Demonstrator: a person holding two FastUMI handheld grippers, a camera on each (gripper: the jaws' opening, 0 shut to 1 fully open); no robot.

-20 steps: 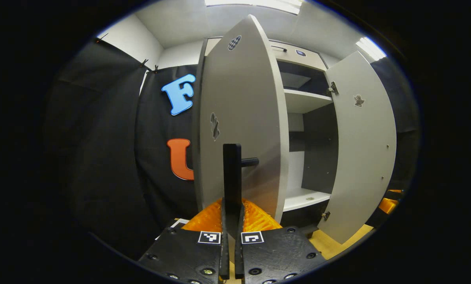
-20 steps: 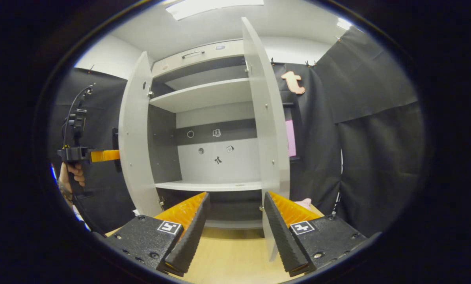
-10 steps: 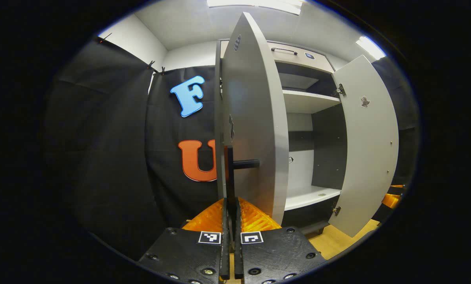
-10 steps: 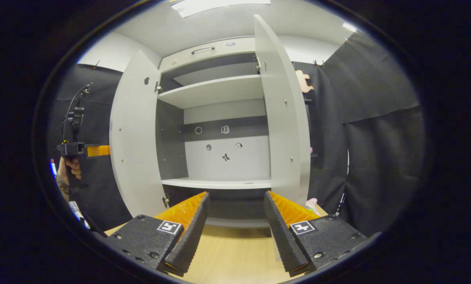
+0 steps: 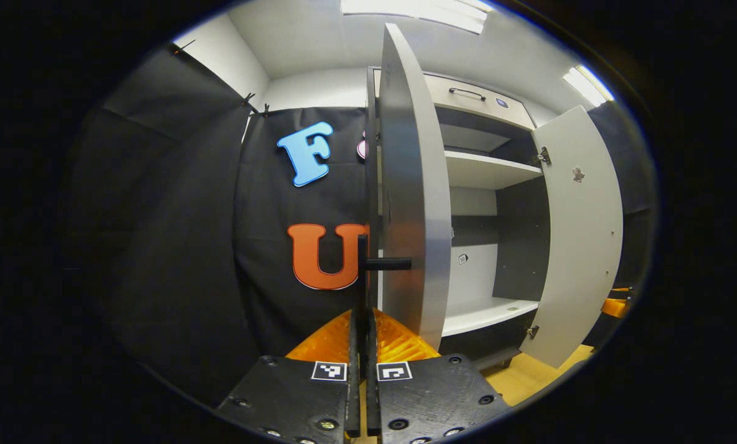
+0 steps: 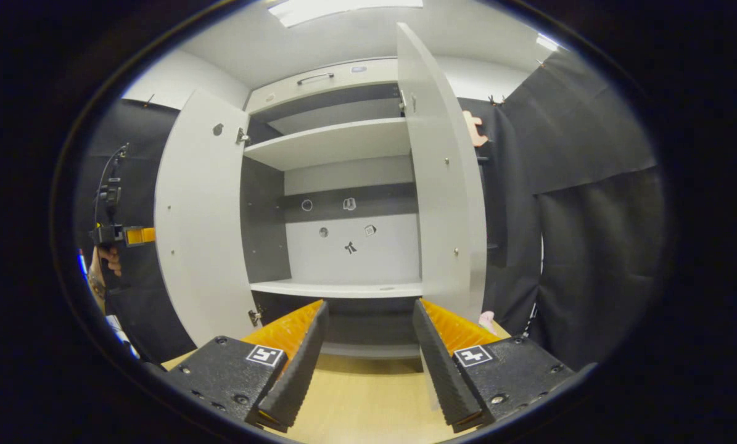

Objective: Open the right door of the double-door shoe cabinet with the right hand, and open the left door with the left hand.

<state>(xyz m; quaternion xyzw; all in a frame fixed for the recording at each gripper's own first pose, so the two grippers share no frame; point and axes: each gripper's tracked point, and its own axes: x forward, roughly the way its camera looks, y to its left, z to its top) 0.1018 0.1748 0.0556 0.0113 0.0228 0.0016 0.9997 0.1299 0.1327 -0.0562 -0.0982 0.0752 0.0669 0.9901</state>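
The grey shoe cabinet (image 6: pixel 337 143) stands with both doors swung out. In the left gripper view the left door (image 5: pixel 408 185) is almost edge-on, and my left gripper (image 5: pixel 362 316) is shut on its black vertical handle (image 5: pixel 362 271). The right door (image 5: pixel 581 234) hangs wide open farther right. In the right gripper view my right gripper (image 6: pixel 369 306) is open with nothing between its fingers, facing the cabinet's inside between the left door (image 6: pixel 198 216) and the right door (image 6: pixel 445 185). The left gripper (image 6: pixel 124 235) and the hand (image 6: pixel 106 262) holding it show beyond the left door's edge.
Inside are a high shelf (image 6: pixel 331 140) and a low shelf (image 6: pixel 343 288), both bare, with small stickers on the back panel (image 6: pixel 349 237). A drawer with a handle (image 6: pixel 316 78) tops the cabinet. Black cloth walls close in on both sides. Wooden floor (image 6: pixel 362 401) lies below.
The left door has swung farther open with my left gripper shut on its handle. The right gripper stays open and has turned slightly; the right door has not moved.
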